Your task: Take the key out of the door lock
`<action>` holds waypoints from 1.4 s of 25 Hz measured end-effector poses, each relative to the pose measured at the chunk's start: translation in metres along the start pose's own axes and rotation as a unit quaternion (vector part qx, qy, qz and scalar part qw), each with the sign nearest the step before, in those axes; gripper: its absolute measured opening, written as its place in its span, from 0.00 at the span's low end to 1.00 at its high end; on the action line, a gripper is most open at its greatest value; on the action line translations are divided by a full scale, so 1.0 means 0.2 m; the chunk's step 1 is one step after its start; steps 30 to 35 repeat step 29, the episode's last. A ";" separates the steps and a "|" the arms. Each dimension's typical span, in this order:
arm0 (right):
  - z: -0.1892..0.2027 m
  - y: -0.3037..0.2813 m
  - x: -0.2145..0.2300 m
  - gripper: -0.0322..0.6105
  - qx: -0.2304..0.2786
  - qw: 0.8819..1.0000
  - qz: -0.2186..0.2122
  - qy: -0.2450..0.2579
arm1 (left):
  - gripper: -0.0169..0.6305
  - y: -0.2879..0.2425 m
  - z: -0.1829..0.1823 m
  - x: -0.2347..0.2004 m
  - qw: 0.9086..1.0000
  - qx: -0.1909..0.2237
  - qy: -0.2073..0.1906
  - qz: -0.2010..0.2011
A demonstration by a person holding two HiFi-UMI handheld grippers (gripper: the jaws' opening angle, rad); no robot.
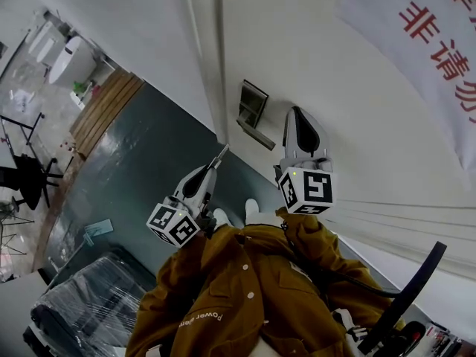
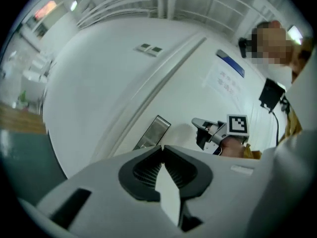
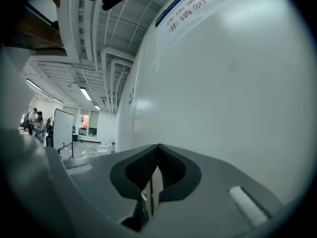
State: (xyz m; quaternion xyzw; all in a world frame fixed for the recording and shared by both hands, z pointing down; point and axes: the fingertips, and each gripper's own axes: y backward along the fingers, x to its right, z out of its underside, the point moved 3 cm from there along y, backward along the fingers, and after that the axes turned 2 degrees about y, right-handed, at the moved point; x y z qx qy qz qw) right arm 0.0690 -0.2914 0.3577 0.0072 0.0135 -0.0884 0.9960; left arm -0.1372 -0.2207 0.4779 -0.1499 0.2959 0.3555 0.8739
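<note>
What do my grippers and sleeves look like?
Left gripper and right gripper: light grey shells, dark ribbed jaws, each carrying a cube of black-and-white square markers. The sleeves belong to a mustard-brown jacket with pale buttons.

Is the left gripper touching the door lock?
Apart. The head view shows a strip of bare door between the left gripper, jaws shut, and the lock.

Dark grey-green floor [image 1: 141, 162] — pale blue sheet [image 1: 99, 229], plastic-wrapped bundle [image 1: 89, 296] on it

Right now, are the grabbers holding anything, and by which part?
Nothing: the left gripper and right gripper are both shut and empty.
</note>
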 end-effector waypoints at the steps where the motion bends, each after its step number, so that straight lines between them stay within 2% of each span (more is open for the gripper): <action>1: 0.00 0.00 -0.03 0.06 0.004 1.000 -0.019 0.003 | 0.06 0.01 -0.03 0.04 0.999 0.001 -0.040 -0.005; 3: 0.00 0.02 -0.08 0.05 0.006 0.999 -0.048 0.012 | 0.06 0.01 -0.09 0.11 0.994 0.002 -0.109 -0.011; 5: 0.02 0.04 -0.13 0.05 0.000 0.997 -0.072 0.014 | 0.06 0.02 -0.13 0.18 0.988 0.009 -0.156 -0.013; 7: 0.07 0.06 -0.17 0.05 -0.011 0.995 -0.095 0.013 | 0.06 0.02 -0.16 0.25 0.983 0.018 -0.183 -0.017; 10: 0.17 0.13 -0.23 0.05 -0.027 0.992 -0.123 0.020 | 0.06 0.02 -0.16 0.31 0.978 0.021 -0.205 -0.025; 14: 0.24 0.21 -0.27 0.05 -0.041 0.989 -0.141 0.022 | 0.06 0.01 -0.13 0.34 0.975 0.015 -0.218 -0.034; 21: 0.26 0.24 -0.29 0.05 -0.042 0.987 -0.154 0.026 | 0.06 -0.01 -0.08 0.29 0.975 0.010 -0.216 -0.056; 35: 0.28 0.26 -0.29 0.05 -0.045 0.986 -0.158 0.022 | 0.06 -0.01 -0.09 0.29 0.974 0.010 -0.218 -0.062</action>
